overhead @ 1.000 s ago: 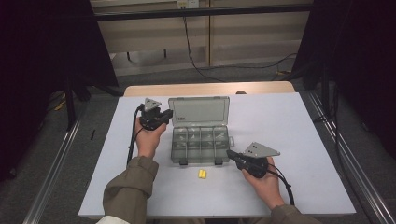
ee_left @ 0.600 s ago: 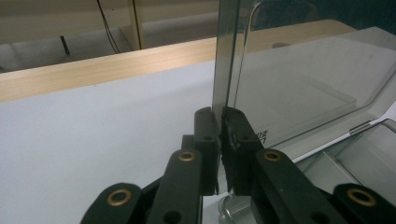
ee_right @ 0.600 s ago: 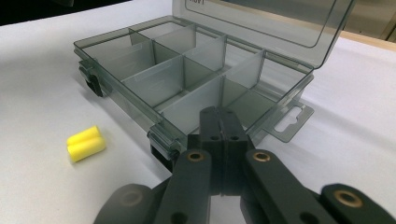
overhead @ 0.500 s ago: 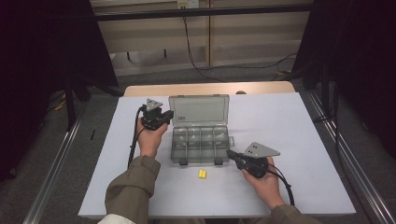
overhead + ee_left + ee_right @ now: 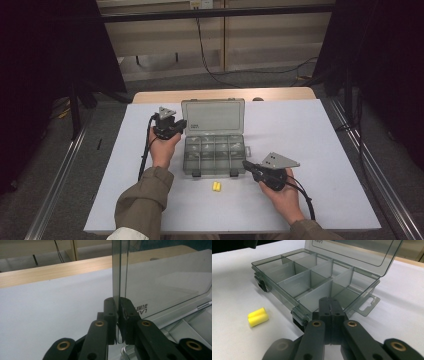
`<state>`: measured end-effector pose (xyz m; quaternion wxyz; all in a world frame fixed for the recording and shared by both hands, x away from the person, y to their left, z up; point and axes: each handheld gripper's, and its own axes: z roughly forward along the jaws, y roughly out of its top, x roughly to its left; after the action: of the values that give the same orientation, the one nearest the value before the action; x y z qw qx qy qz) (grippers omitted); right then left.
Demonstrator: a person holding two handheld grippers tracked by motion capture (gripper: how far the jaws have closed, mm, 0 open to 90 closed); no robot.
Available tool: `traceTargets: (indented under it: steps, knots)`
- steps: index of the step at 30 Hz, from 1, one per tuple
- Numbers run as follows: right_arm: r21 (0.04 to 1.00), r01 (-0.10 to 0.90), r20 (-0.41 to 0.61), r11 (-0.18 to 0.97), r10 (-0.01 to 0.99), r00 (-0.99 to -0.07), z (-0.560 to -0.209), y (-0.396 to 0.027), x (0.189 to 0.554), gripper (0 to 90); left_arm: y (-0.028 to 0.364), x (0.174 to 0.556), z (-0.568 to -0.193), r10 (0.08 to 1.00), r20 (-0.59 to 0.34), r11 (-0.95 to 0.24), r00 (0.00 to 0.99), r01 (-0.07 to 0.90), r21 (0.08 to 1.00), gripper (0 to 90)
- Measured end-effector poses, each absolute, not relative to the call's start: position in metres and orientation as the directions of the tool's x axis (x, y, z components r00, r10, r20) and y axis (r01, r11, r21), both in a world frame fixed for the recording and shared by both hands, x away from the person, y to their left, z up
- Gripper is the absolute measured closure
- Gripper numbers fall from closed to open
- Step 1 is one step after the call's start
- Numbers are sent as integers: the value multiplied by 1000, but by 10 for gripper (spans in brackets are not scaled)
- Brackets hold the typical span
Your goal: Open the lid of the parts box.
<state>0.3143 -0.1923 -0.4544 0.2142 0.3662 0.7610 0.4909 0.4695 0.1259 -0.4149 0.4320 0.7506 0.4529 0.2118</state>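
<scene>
The smoky-grey see-through plastic compartment box (image 5: 312, 282) looks smooth and glossy; its thin clear lid (image 5: 120, 272), clamped in the left gripper (image 5: 117, 315), catches reflections. The gripper links are matt black plastic with brass-coloured rivets. Left of the right gripper (image 5: 329, 306) lie two yellow foam earplugs (image 5: 258, 316) — soft, dull. The white worktop (image 5: 234, 285) is matt, edged beyond in pale wood.

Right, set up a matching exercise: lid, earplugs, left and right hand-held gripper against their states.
Things:
1. lid
2. yellow earplugs
3. left hand-held gripper
4. right hand-held gripper

States:
A. shut with nothing between its jaws, by the organiser box's near corner
B. lying loose on the table in front of the box
C. standing raised, clear grey plastic
D. clamped on the lid's edge

Pairs: 1-C, 2-B, 3-D, 4-A
</scene>
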Motion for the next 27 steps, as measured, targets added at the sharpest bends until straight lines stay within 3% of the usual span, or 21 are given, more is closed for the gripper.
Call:
traceTargets:
  steps: [27]
  knots:
    - [904,349,36,246,771,-636,-455,-192,314,900,125,472,-422,861,-88,-214,501,514,830,818]
